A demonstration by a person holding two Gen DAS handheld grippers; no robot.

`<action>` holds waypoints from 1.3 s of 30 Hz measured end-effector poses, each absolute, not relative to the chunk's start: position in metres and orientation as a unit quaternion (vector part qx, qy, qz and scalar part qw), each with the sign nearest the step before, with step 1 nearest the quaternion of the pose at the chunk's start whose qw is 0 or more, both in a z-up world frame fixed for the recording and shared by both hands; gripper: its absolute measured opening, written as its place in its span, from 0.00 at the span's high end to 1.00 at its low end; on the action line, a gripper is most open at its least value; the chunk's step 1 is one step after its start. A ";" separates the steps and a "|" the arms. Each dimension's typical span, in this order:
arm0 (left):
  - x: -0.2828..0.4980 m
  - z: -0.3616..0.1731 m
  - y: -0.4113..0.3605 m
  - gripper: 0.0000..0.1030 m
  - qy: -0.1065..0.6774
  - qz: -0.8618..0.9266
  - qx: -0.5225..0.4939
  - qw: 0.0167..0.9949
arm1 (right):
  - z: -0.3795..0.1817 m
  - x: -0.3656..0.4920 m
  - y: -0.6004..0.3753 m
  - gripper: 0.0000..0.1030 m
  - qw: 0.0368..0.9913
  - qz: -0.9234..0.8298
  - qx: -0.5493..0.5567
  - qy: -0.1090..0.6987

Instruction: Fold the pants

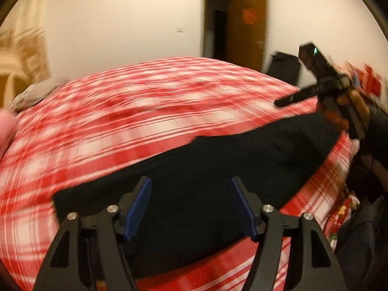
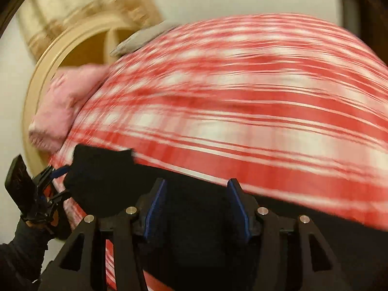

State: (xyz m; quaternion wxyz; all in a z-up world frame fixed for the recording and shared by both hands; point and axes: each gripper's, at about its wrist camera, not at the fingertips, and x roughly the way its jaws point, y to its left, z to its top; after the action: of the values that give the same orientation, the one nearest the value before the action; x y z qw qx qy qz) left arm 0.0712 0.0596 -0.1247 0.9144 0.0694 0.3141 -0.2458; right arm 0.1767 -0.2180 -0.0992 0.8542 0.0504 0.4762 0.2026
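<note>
The black fabric pants [image 1: 218, 167] lie flat in a long band across the lower half of the left wrist frame, on the red-and-white plaid bedspread [image 1: 126, 111]. My left gripper [image 1: 190, 208] stands at bottom centre above the pants, its blue pads apart and nothing clamped between them: released. In the right wrist frame my right gripper [image 2: 197, 209] occupies bottom centre, jaws likewise parted over the black cloth, gripping nothing. A pink fluffy cushion [image 2: 65, 104] sits at the left edge of the bedspread. An open brown wooden door [image 1: 247, 29] shows at upper right of the left view. Both frames are blurred.
</note>
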 end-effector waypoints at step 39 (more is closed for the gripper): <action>0.074 -0.166 -0.158 0.84 0.388 -0.424 0.230 0.785 | -0.087 0.008 -0.528 0.47 0.888 -0.119 0.263 0.358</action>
State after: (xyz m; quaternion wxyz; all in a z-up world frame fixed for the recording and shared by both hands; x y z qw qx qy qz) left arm 0.0737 -0.1577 -0.1663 0.7850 0.2304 0.3883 -0.4242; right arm 0.0082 -0.5284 -0.0871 0.8879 0.2628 0.3583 -0.1193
